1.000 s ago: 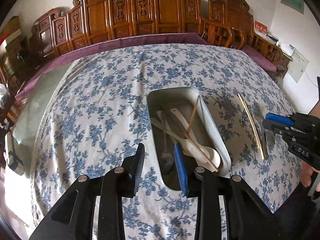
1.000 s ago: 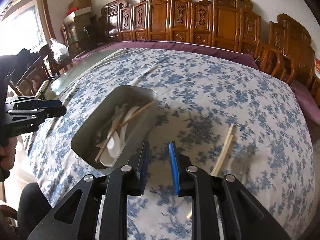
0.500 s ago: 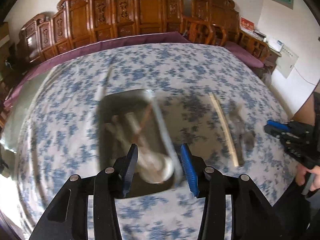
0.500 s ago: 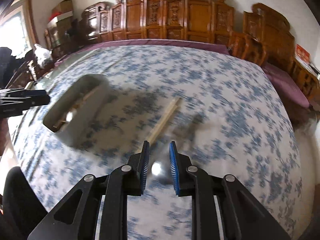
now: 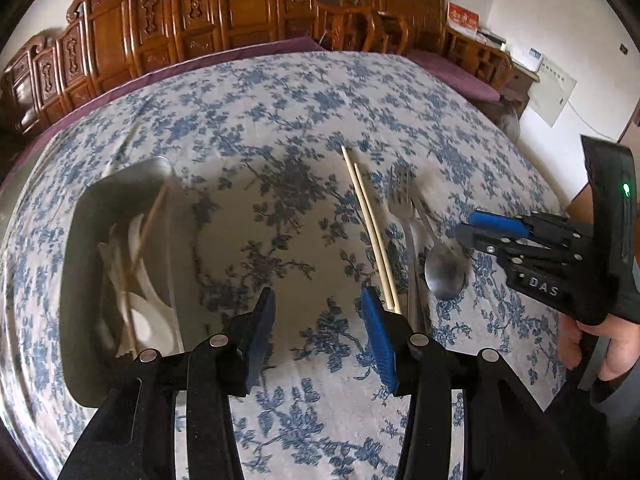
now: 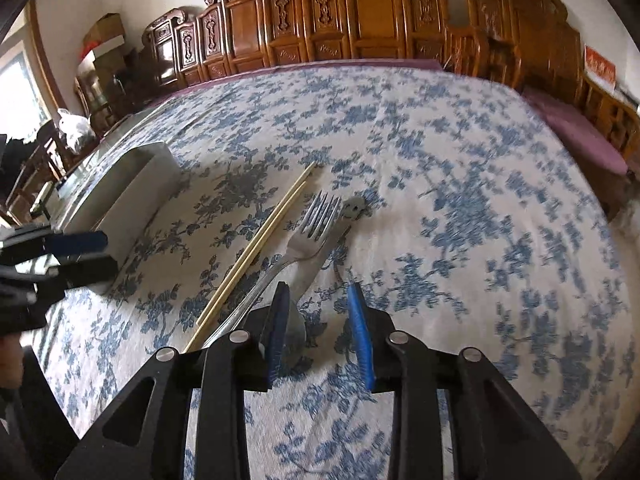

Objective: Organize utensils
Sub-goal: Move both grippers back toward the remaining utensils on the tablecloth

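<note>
A grey tray (image 5: 120,184) on the left holds white spoons and brown chopsticks. Right of it on the floral cloth lie a pale chopstick pair (image 5: 370,228), a metal fork (image 5: 402,208) and a metal spoon (image 5: 442,276). My left gripper (image 5: 318,300) is open and empty, and its right finger is near the chopsticks' near end. My right gripper (image 6: 318,292) hovers low over the spoon (image 6: 296,320), its jaws opening. The spoon's bowl shows under the gap by the left finger, and no pad presses on it. The fork (image 6: 316,220) and chopsticks (image 6: 260,240) lie just left.
A blue-flowered cloth (image 6: 460,200) covers the round table. Carved wooden chairs (image 5: 240,12) line the far side. The tray (image 6: 132,184) stands left of the loose utensils. A hand (image 5: 600,344) grips the right tool at the table's right edge.
Both grippers have swung right, away from the tray, and come lower over the loose utensils. The left jaws stand wider than a second ago. The right jaws have just widened.
</note>
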The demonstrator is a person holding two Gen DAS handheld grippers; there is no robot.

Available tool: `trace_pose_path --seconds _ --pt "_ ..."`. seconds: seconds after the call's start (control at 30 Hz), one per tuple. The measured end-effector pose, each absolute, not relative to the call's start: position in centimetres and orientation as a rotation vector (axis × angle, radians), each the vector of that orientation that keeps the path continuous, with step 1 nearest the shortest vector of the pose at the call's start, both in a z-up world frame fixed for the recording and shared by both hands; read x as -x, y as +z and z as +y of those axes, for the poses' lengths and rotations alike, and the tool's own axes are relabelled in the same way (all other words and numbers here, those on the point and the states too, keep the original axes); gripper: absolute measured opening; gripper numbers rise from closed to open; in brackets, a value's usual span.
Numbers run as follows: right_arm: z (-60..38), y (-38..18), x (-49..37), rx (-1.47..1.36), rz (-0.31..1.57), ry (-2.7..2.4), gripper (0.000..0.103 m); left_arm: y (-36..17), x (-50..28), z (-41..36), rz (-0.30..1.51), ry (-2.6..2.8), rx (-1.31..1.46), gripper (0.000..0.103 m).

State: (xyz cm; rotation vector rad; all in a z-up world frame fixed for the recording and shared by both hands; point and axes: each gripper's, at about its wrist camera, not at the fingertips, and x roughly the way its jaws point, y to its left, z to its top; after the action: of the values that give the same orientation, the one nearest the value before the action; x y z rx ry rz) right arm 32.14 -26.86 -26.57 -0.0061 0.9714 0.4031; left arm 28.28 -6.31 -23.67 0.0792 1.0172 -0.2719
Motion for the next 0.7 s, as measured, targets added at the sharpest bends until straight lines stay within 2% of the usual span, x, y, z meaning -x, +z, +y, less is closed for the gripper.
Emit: trace_pose_path --seconds 0.37,0.4,0.43,0.53,0.7 --pt "-25.8 -28.2 -35.2 0.069 1.032 0.344 0.032 -24.5 -27.6 -8.2 1.048 -0.282 -0.085 0.043" --pt "-25.9 -28.2 -35.1 0.085 1.032 0.327 0.031 -24.6 -27.5 -8.4 1.050 -0.284 -0.086 0.043" --pt "-26.0 -28.4 -35.1 0.116 1.051 0.299 0.026 -24.8 -27.4 -8.6 1.053 -0.286 -0.088 0.043" --pt "-26.4 -28.6 -35.1 0.140 1.066 0.290 0.022 -25.3 -27.1 -9.1 1.070 -0.291 -0.098 0.043" --pt "-27.4 -27.8 -35.2 0.047 1.020 0.326 0.023 -25.8 -26.5 -9.6 1.083 -0.289 -0.120 0.043"
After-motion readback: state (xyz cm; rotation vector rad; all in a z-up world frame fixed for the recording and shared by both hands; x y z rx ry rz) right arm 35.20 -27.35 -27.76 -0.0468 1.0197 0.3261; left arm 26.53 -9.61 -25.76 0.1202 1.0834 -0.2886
